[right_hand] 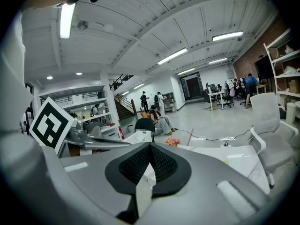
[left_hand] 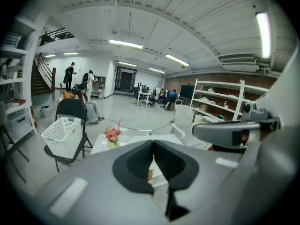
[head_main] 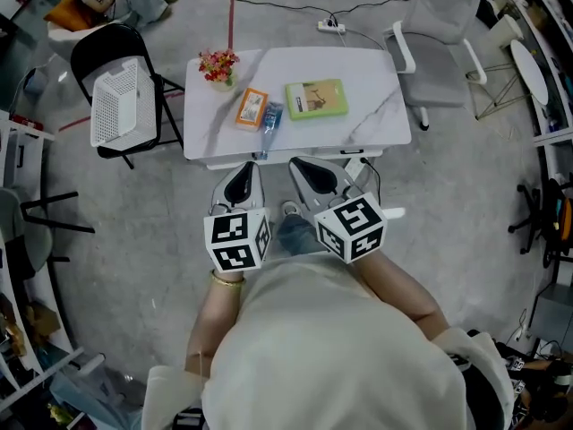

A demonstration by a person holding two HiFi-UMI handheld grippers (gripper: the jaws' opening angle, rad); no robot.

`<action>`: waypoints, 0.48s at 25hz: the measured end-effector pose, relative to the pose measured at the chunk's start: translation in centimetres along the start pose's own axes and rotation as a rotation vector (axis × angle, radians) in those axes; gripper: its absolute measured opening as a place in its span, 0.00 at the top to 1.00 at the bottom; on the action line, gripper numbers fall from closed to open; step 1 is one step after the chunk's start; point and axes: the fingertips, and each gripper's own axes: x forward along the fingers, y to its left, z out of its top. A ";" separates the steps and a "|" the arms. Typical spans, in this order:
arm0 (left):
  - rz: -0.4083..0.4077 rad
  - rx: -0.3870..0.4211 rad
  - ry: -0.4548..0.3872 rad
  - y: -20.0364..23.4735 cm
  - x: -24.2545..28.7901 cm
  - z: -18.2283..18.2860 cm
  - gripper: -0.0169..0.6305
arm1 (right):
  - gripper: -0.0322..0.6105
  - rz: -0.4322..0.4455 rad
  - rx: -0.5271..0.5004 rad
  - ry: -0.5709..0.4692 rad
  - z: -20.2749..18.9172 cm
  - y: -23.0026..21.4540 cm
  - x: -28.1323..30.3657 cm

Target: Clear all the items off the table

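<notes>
Table (head_main: 376, 106) ahead: my left gripper (head_main: 249, 170) and right gripper (head_main: 303, 167) point at its near edge, jaws pressed together, holding nothing.

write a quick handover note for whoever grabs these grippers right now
Left hand-held gripper: shut, empty, just short of the table's near edge.
Right hand-held gripper: shut, empty, beside the left one.
On the table: flower pot near the far left corner, orange packet, bottle lying next to it, green book.
White basket sits on the black chair left of the table, probably the drop spot.
Done: nothing cleared yet.
Left: all four items.
</notes>
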 end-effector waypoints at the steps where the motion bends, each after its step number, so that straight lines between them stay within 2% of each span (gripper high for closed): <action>1: 0.003 -0.002 0.000 0.2 0.5 0.3 0.96 | 0.95 0.004 -0.001 0.003 0.2 -0.4 0.5; 12: 0.037 -0.004 0.005 1.3 6.4 2.4 0.96 | 0.95 0.027 -0.009 0.033 1.3 -5.6 5.1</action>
